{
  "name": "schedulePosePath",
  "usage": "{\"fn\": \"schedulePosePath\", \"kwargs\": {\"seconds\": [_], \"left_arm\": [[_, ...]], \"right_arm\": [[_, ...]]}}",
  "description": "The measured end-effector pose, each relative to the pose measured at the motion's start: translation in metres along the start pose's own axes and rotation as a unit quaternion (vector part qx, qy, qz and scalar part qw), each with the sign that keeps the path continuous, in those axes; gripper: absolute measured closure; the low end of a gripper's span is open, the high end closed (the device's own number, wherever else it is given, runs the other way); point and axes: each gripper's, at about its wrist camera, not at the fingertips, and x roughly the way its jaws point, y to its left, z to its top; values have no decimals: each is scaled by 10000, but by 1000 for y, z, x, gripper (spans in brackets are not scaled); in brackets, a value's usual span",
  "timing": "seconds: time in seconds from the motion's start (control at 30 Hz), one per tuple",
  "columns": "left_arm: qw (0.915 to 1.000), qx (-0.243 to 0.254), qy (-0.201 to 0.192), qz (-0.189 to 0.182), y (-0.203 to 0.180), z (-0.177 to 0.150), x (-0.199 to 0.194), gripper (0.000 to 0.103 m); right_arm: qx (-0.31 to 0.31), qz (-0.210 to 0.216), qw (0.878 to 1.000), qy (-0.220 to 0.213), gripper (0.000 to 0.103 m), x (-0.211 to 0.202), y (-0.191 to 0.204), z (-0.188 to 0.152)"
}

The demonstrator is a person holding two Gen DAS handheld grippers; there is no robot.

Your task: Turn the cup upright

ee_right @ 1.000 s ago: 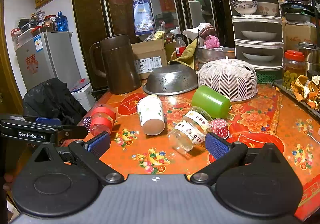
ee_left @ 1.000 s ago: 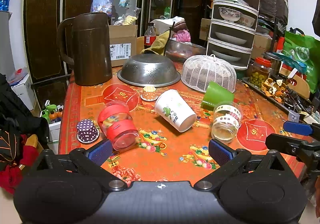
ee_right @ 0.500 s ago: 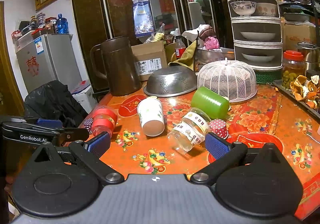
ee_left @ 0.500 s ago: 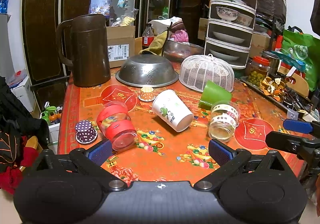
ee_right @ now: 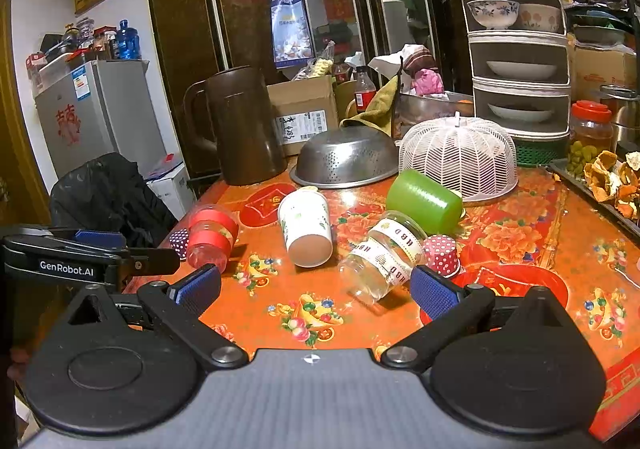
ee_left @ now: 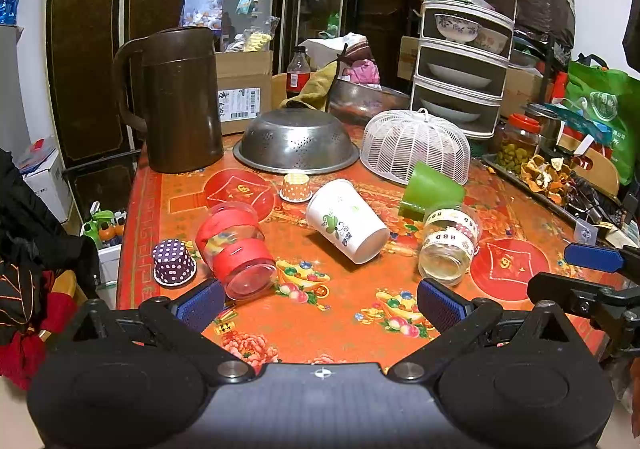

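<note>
Several cups lie on their sides on the red patterned table (ee_left: 304, 313): a white paper cup (ee_left: 346, 221) (ee_right: 306, 227), a green cup (ee_left: 432, 193) (ee_right: 424, 201), a clear cup with red bands (ee_left: 236, 251) (ee_right: 210, 237) and a clear cup lettered HBD (ee_left: 450, 245) (ee_right: 380, 257). My left gripper (ee_left: 320, 303) is open and empty, short of them at the near edge. My right gripper (ee_right: 316, 289) is open and empty, close in front of the HBD cup.
Small dotted paper cups (ee_left: 173, 263) (ee_left: 295, 187) (ee_right: 440, 255) stand upside down. A brown jug (ee_left: 176, 101), a steel colander (ee_left: 296, 147), a white mesh cover (ee_left: 416, 147) and a dish rack (ee_left: 464, 33) stand behind. A tray of peels (ee_left: 552, 173) lies at right.
Both grippers have drifted slightly; the views shift a little. No cup has moved and the jaws stay open.
</note>
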Motion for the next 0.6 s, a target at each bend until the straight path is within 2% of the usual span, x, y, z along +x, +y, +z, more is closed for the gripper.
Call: {"fn": "schedulePosePath", "kwargs": {"seconds": [0.6], "left_arm": [[10000,-25,41,-4,2,1,2,0]], "right_arm": [[-11,9,10000,30,1,1,0,0]]}}
